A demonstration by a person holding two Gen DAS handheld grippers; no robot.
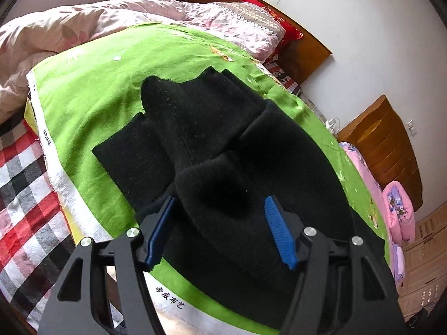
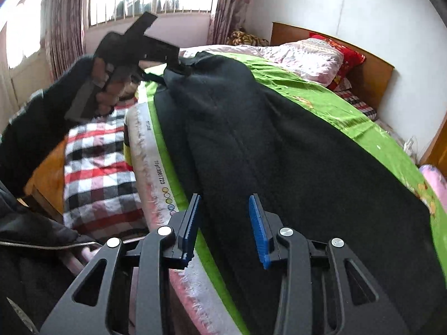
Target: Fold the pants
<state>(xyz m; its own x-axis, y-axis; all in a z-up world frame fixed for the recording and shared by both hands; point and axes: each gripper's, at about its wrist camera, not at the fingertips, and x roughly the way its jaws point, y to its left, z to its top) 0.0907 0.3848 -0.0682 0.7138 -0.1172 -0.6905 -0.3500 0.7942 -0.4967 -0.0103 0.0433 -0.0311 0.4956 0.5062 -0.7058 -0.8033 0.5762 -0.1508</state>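
Note:
Black pants [image 1: 201, 128] lie lengthwise on a green cloth [image 1: 92, 89] spread over the bed. My left gripper [image 1: 220, 199] sits at one end of them, and a hump of black fabric bulges between its blue pads [image 1: 279, 234], whose jaws stand fairly wide. In the right wrist view the pants [image 2: 279, 153] run away toward the left gripper [image 2: 181, 67], which a hand [image 2: 106, 83] holds at the far end. My right gripper [image 2: 225, 196] is at the near end, jaws partly apart, with the pants' edge lying flat between its pads.
A red, black and white plaid sheet [image 1: 25, 181] covers the bed beside the green cloth's white edge [image 2: 145, 150]. A pink quilt [image 1: 83, 22] and red pillow [image 2: 346, 55] lie by the wooden headboard [image 1: 307, 42]. A wooden cabinet [image 1: 391, 145] stands by the wall.

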